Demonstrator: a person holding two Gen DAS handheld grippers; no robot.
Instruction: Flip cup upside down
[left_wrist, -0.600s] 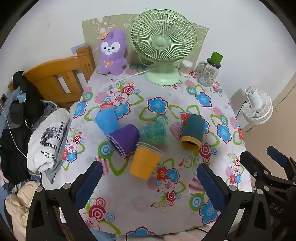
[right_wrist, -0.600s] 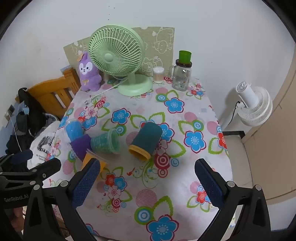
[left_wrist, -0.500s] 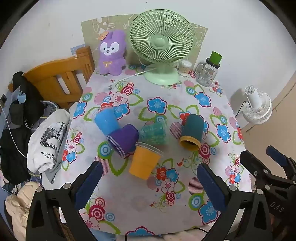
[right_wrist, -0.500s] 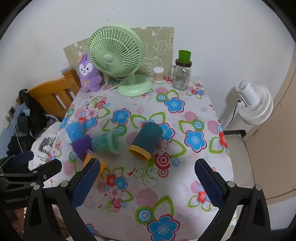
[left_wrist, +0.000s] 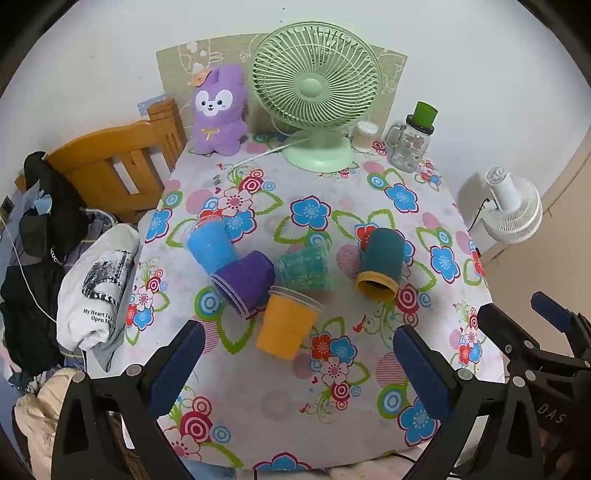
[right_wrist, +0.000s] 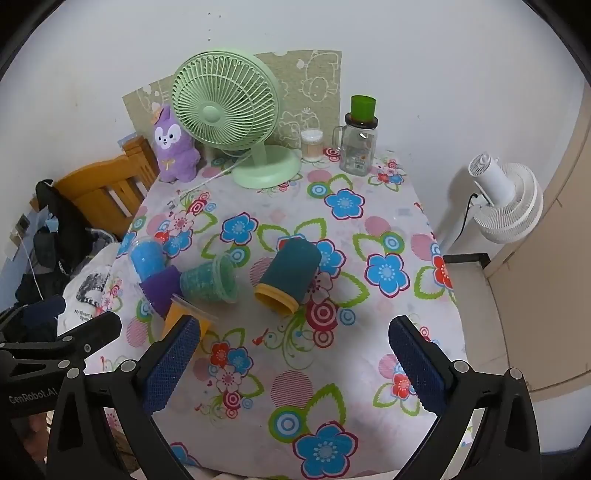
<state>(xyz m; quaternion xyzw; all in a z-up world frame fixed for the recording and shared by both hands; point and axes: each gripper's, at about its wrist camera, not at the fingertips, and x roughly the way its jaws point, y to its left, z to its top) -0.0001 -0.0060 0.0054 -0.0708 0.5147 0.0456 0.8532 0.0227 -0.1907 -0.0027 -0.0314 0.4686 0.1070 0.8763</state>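
Note:
Several cups lie on their sides on the flowered tablecloth (left_wrist: 332, 406): a blue cup (left_wrist: 208, 245), a purple cup (left_wrist: 245, 282), a glittery teal cup (left_wrist: 304, 267), an orange cup (left_wrist: 286, 321) and a dark teal cup with a yellow rim (left_wrist: 380, 264). The dark teal cup (right_wrist: 290, 275), glittery teal cup (right_wrist: 208, 280), purple cup (right_wrist: 160, 286), blue cup (right_wrist: 147, 258) and orange cup (right_wrist: 181, 317) also show in the right wrist view. My left gripper (left_wrist: 295, 369) is open and empty above the table's near edge, in front of the orange cup. My right gripper (right_wrist: 293, 365) is open and empty, short of the dark teal cup.
A green desk fan (left_wrist: 317, 96), a purple plush toy (left_wrist: 219, 110), a small jar (left_wrist: 364, 136) and a glass mug with a green lid (left_wrist: 410, 144) stand at the back. A wooden chair (left_wrist: 118, 166) with clothes stands left. A white fan (left_wrist: 513, 210) stands right.
Both views have shifted very slightly; the cups have not moved and both grippers stay open.

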